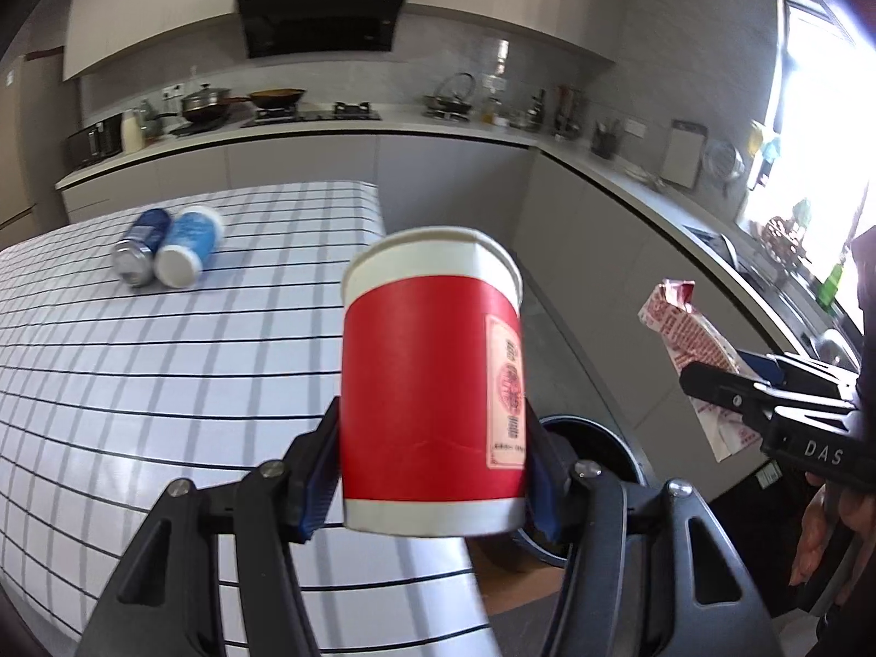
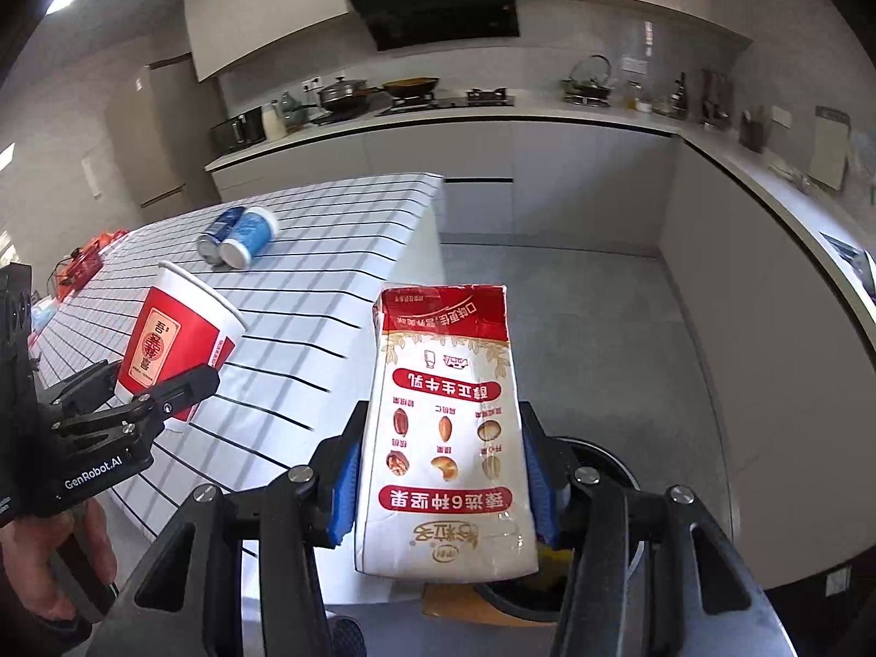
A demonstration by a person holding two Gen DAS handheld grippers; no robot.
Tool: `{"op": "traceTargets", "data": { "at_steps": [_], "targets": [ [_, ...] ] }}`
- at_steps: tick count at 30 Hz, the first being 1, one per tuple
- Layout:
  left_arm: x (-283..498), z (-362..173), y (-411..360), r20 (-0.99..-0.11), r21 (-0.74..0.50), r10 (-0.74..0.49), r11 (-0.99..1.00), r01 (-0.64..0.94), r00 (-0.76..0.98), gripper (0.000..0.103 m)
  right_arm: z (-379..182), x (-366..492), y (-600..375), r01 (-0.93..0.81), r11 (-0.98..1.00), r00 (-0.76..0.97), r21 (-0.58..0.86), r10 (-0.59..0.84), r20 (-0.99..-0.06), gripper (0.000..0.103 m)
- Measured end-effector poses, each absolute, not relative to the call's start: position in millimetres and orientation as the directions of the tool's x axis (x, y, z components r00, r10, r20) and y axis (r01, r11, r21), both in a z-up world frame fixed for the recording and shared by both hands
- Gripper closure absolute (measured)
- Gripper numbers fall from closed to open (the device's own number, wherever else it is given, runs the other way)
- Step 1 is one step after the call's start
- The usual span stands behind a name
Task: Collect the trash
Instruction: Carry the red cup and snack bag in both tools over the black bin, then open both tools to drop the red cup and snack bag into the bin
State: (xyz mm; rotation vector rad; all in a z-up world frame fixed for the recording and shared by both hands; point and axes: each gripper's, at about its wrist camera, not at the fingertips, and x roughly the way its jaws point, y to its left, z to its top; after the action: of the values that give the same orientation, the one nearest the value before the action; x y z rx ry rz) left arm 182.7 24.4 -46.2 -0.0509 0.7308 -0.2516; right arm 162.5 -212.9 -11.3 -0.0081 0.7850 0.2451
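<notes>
- Your left fingers [image 1: 432, 471] are clamping the red paper cup with white bands [image 1: 432, 383] by its lower sides, blue pads pressing on both flanks, and the cup is standing upright between them with its open rim on top.
- Your right fingers [image 2: 443, 487] are gripping the white and red milk carton printed with nuts [image 2: 446, 427] across its width, and the carton is sitting with its printing upside down.
- You are holding both pieces of trash off the checked white tabletop with dark grid lines [image 1: 137, 383], just past its near corner and above the floor.
- You are keeping the carton directly over the round dark bin [image 2: 607, 460], which is sitting on the floor with a brown cardboard sheet [image 2: 465, 607] showing beneath its edge; in the left view the same bin is peeking out behind the cup.
- In the left wrist view your right gripper is showing at the right edge with the carton, well apart from the cup; in the right wrist view the left gripper and cup are showing at the left, with your hand [image 2: 38, 558] wrapped on the handle.
- Two items are lying on their sides far back on the tabletop, touching each other: a dark blue metal can [image 1: 139, 249] and a light blue cylindrical container with a white cap [image 1: 189, 249].
</notes>
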Motion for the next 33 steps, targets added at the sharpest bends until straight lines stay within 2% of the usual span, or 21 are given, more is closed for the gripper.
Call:
{"op": "traceTargets", "data": {
  "at_steps": [16, 26, 33],
  "targets": [
    [178, -85, -76, -0.706, -0.151, -0.321, 0.939, 0.308, 0.632, 0.044, -50, 139, -322, -0.209, 0.974, 0.646, 0.085, 0.203, -0.736, 0.051],
    [175, -141, -117, -0.768, -0.142, -0.329, 0.924, 0.354, 0.55, 0.044, -110, 149, -356, -0.313, 0.946, 0.556, 0.082, 0.253, -0.792, 0.051],
    [187, -195, -128, -0.813, -0.142, -0.319, 0.92, 0.365, 0.488, 0.044, -172, 176, -352, -0.468, 0.881, 0.448, 0.068, 0.303, -0.841, 0.051]
  ]
}}
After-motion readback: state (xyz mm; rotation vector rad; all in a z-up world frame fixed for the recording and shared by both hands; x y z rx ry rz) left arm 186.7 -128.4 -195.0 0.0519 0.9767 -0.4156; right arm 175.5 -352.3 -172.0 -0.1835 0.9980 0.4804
